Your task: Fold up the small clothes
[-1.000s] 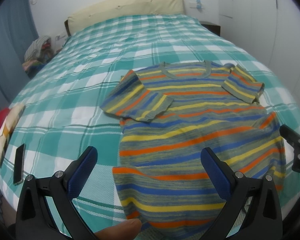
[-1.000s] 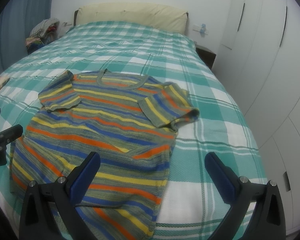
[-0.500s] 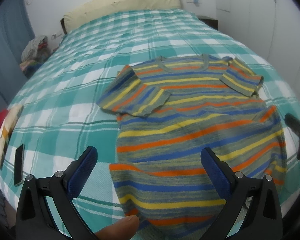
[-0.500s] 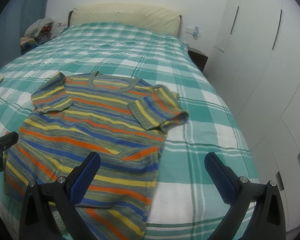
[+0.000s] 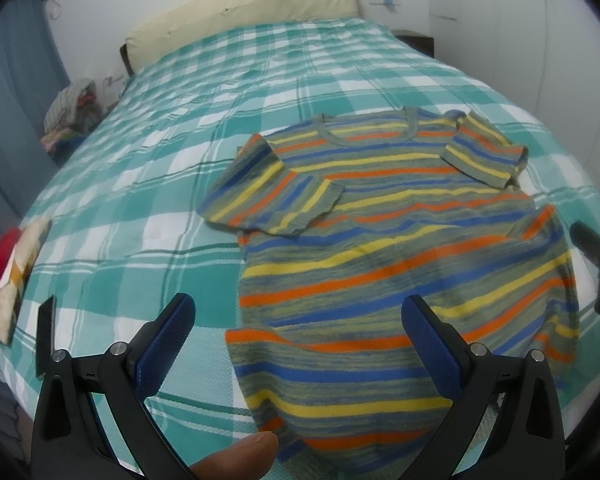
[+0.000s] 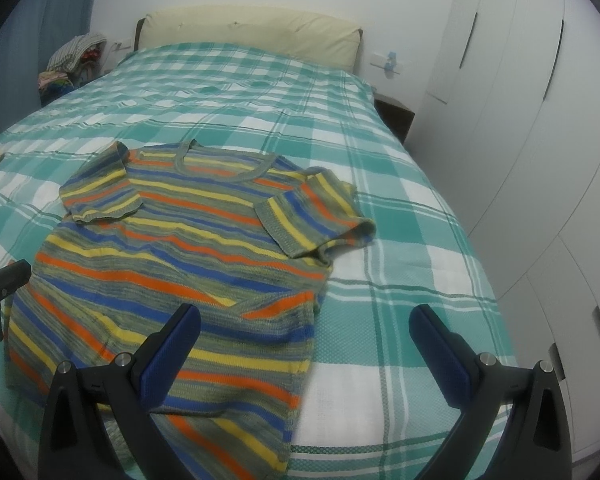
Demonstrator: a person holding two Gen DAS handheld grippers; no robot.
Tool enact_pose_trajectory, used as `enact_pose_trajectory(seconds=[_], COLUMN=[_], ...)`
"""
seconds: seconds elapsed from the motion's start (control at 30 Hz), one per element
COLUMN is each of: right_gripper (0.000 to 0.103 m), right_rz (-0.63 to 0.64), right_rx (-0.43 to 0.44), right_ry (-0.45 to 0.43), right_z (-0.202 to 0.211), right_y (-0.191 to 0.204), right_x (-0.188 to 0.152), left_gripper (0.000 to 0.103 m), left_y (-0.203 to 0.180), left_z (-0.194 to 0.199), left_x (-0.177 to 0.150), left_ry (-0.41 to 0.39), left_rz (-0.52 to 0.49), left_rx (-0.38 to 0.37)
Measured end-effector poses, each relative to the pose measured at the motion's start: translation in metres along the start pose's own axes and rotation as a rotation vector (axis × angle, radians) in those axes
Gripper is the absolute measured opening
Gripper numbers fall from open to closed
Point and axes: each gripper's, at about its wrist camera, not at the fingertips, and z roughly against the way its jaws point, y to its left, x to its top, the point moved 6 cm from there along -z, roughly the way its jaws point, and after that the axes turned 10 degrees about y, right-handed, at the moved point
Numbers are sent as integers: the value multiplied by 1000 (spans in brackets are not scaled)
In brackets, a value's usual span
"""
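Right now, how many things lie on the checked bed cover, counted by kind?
Striped knitted short-sleeved tops in orange, blue and yellow: 1
Flat black phones: 1
Folded cloths, red and cream patterned, at the bed's edge: 1; it may be more than one piece, I cannot tell
Total: 3

Striped shirt (image 5: 380, 248) — matt, coarse knit; bedspread (image 6: 400, 240) — woven cloth; wardrobe doors (image 6: 540, 120) smooth, satin
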Motion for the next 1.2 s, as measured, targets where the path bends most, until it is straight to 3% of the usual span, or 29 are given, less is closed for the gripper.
enact_pose_trajectory(seconds=[0.2,0.37,0.43,0.5,0.57,0.6,0.7,0.77,0.8,0.9,1.03,1.2], right_gripper=[103,103,103,101,88,75,66,29,4,4,4,4], right_rz=[-13,-27,32,154,245,280,371,338,280,122,-116,-383], right_rx=[37,67,125,197,191,163,104,151,154,198,168,112], right_ry=[-8,-96,-61,35,113,150,225,235,241,196,109,68], right_z=[0,0,-25,-68,-109,-129,-179,-187,-185,-164,-125,-108], right_y=[-4,-26,-19,2,19,25,35,27,14,-32,-143,-258], right_x=[2,49,71,81,83,84,81,85,90,105,123,96], left_gripper=[103,103,103,103,103,103,103,103,103,103,103,103], left_y=[6,19,22,25,28,30,36,39,40,41,37,30], left_z=[-6,-11,-10,-10,-13,-16,-22,-24,-24,-25,-27,-25], left_x=[2,7,9,9,8,8,7,7,7,7,7,8], left_ry=[30,11,-7,-23,-18,-10,14,22,24,37,48,37], left_rz=[30,64,60,57,57,62,81,95,100,111,113,106], left_rx=[-22,15,52,77,75,70,57,50,47,22,-6,-17])
